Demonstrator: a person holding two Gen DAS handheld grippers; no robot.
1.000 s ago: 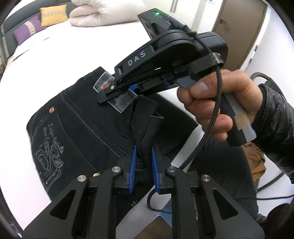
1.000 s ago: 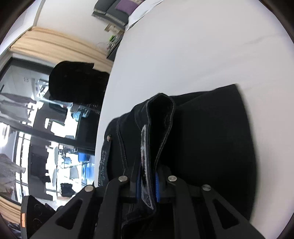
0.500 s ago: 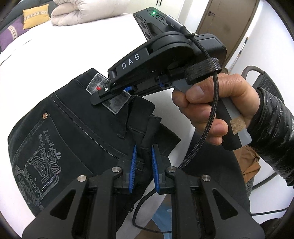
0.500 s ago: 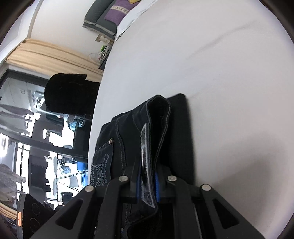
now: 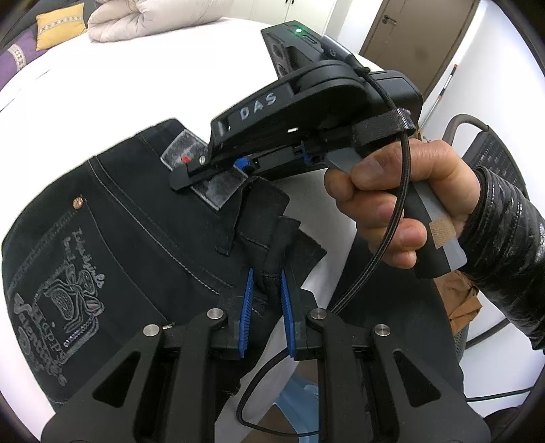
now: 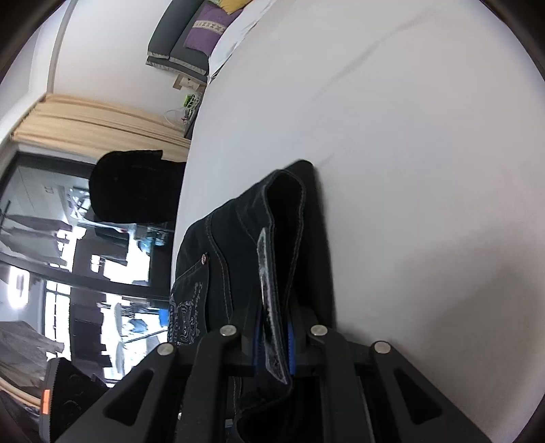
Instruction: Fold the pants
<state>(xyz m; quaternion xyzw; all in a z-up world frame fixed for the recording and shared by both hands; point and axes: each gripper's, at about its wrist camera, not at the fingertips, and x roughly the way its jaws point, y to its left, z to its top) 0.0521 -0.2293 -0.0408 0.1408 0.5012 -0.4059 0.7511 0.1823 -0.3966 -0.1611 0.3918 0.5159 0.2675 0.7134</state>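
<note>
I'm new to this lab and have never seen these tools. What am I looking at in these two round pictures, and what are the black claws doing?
No robot here: a person holds a hand-held gripper in each hand, and each gripper carries a wide-angle camera looking along its two fingers. One picture is the left gripper's view: its blue pads are shut on an edge of black pants, which lie on a white bed. Ahead you see the person's right hand holding the right gripper. The other picture is that right gripper's own view, shut on a folded edge of the same pants. Pillows sit at the bed's far end.
</note>
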